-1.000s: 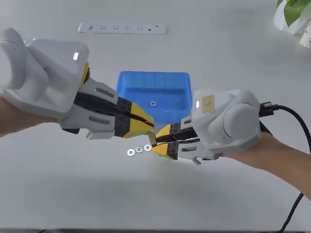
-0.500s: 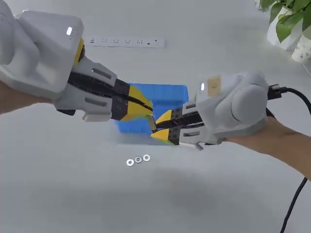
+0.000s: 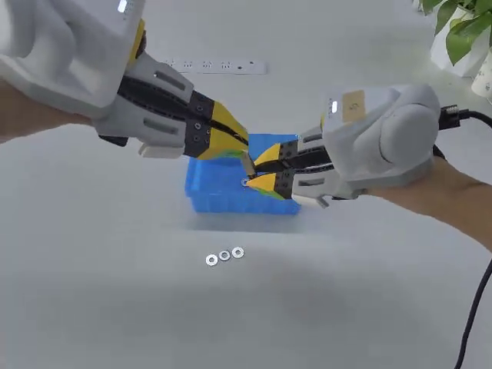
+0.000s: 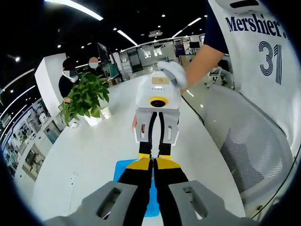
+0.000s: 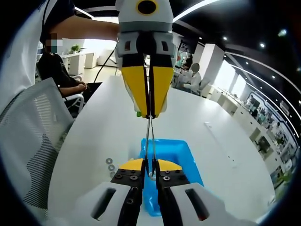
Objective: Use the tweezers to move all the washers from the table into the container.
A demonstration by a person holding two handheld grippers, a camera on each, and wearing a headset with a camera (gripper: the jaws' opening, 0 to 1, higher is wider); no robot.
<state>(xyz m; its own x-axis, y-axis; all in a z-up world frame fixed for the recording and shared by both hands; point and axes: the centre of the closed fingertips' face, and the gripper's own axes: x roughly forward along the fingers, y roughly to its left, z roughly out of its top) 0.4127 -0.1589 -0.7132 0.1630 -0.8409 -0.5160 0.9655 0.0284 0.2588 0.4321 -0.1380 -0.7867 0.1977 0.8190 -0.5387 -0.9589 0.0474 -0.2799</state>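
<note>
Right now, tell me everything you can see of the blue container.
The blue container is a shallow rectangular tray with rounded corners, open-topped, plastic by its look. It sits flat on the white table. The left gripper and right gripper meet above it, holding the tweezers over its inside and hiding much of it. Three washers lie in front, apart from it. I can't tell what is inside.

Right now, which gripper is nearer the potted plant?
Right. The right gripper is on the plant's side of the container; the left gripper is on the far side.
</note>
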